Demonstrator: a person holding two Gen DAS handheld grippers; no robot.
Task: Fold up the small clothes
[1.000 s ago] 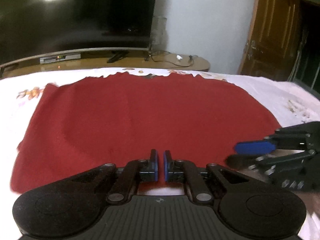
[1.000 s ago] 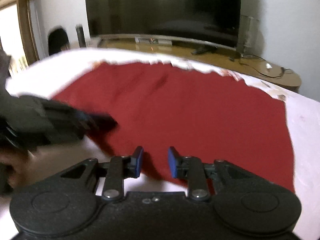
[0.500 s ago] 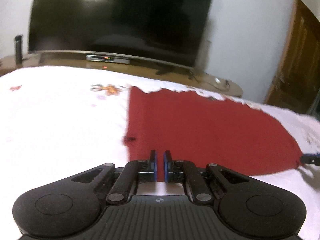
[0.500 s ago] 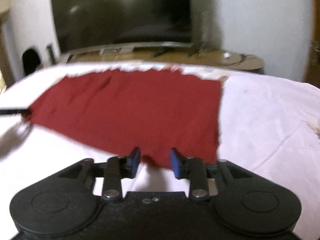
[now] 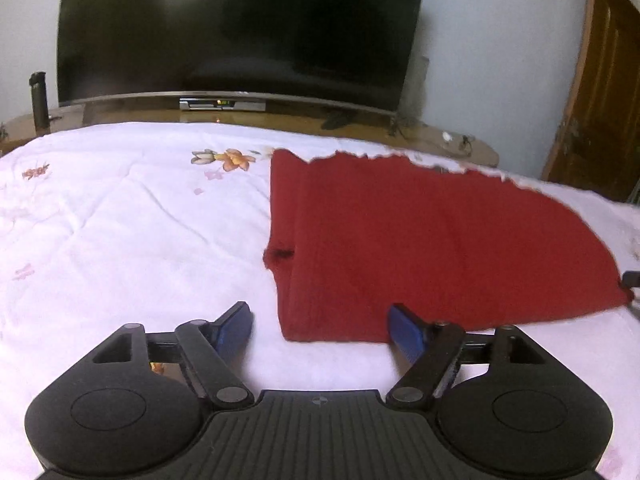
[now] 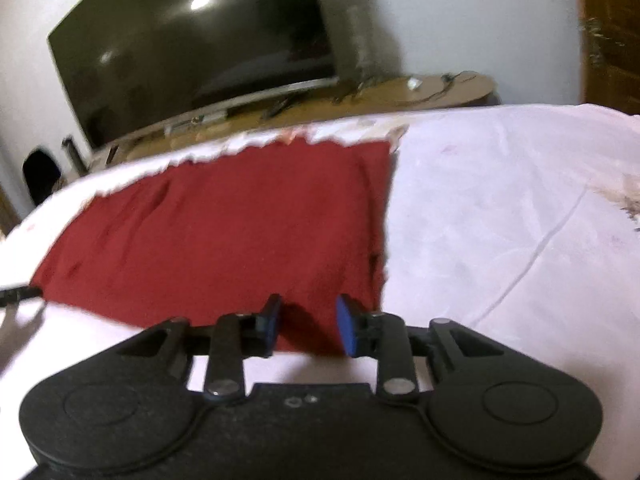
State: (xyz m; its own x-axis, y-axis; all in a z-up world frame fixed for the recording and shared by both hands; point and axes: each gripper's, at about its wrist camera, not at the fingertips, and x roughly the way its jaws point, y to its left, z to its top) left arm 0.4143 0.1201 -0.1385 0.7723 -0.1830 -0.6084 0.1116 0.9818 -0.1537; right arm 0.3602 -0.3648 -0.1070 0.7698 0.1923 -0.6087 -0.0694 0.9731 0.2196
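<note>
White bedsheet (image 5: pixel 120 240) with a scatter of small orange and pink flowers covers the bed, and beyond its far edge a low wooden TV stand (image 5: pixel 452 146) carries a large dark television (image 5: pixel 240 28) with a ceiling light reflected in its screen. A set-top box (image 5: pixel 222 104) under the screen shows a tiny green display, too small to read, and no brand or lettering can be made out on any object. A brown wooden door (image 5: pixel 600 92) stands at the far right of the left wrist view.

The red cloth (image 5: pixel 420 248) lies flat on the sheet, folded over so that a second layer shows as a strip along its left edge, with a small dark notch in that edge. Its far edge runs along the far side of the bed.

The left gripper (image 5: pixel 322 326) has just been opening; its blue pads stand spread apart, with the near left corner of the cloth lying between them on the sheet but not pinched. In the right wrist view, which is blurred, the right gripper (image 6: pixel 308 326) sits at the near right corner of the cloth (image 6: pixel 224 232) with its pads part-way apart; the red edge lies between them, but whether they grip it cannot be told.
</note>
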